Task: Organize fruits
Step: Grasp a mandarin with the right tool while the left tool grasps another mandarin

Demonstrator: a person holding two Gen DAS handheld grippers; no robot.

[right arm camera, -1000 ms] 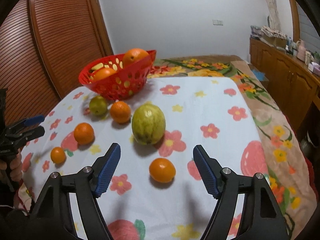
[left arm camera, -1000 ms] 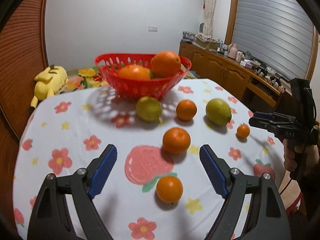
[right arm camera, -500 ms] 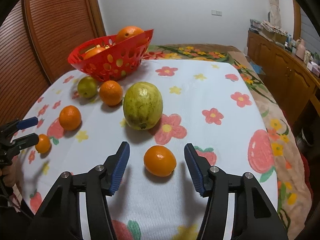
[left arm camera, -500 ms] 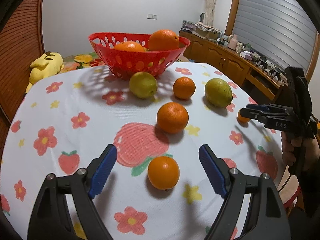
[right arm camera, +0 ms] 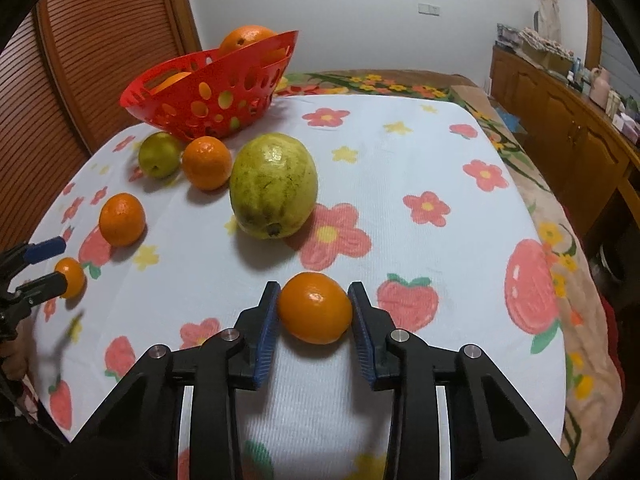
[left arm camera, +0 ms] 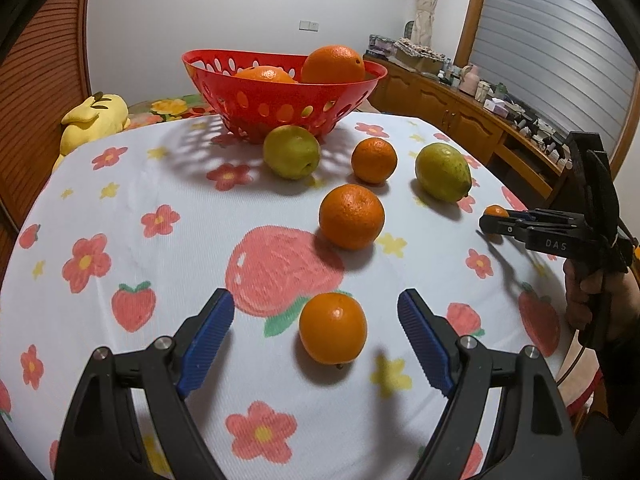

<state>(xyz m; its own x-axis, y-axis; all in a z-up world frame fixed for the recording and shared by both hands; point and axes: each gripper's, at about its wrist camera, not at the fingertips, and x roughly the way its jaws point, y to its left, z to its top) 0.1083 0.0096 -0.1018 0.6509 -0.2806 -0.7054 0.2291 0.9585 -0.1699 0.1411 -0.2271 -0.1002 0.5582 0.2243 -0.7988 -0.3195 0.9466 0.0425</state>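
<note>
On the flower-printed tablecloth (right arm camera: 420, 152) we find the perforated red plastic basket (right arm camera: 208, 92) at the far left, two oranges in it. Before it lie a small green fruit (right arm camera: 159, 155) and, to its right, a round orange (right arm camera: 207, 162), then the large yellow-green guava (right arm camera: 274, 191). Nearest us lies a small orange mandarin (right arm camera: 315, 308).

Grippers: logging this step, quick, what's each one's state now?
Left tool: open, straddling an untouched orange.
Right tool: just closed on a small orange.
</note>
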